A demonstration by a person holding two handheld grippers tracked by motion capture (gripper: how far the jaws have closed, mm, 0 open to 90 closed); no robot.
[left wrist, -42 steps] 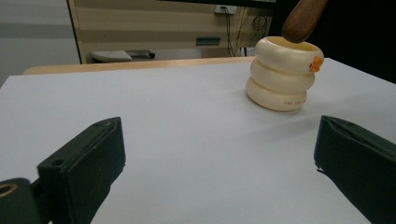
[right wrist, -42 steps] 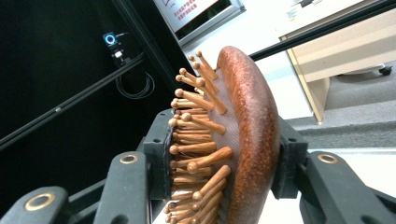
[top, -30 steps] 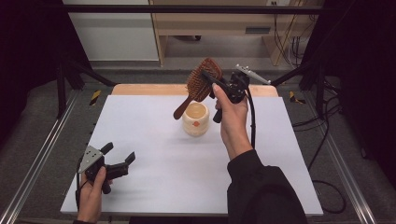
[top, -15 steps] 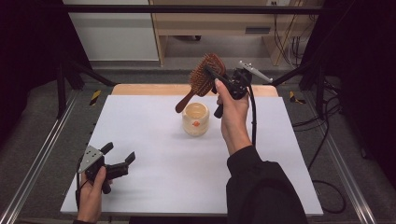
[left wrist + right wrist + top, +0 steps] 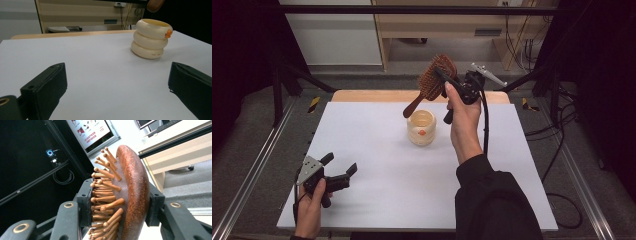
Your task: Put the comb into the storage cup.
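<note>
The right claw (image 5: 443, 76) is raised above the far half of the bench (image 5: 377, 135), clenched on a wooden hairbrush (image 5: 436, 80). In the right gripper view its two black jaws press on the brush head (image 5: 130, 195) from both sides, one against the bristle face and one against the smooth rounded back, with the wooden pins (image 5: 105, 192) sticking out to the left. From the high view the brush hangs tilted in the air, its head up toward the far edge and its handle (image 5: 413, 106) sloping down to the left, the tip of the handle hovering just above and behind a cream ringed cup (image 5: 421, 127); brush and cup are apart. The cup stands upright near the middle of the bench, with a small orange mark (image 5: 422, 133) on the side facing the person.

The left claw (image 5: 339, 176) rests low at the near left corner of the bench, held in the left hand (image 5: 310, 210), well apart from the cup. Its jaws are spread wide and grasp nothing; in the left gripper view they stand at either side with bare white bench between them and the cup (image 5: 152, 38) farther off toward the right
</note>
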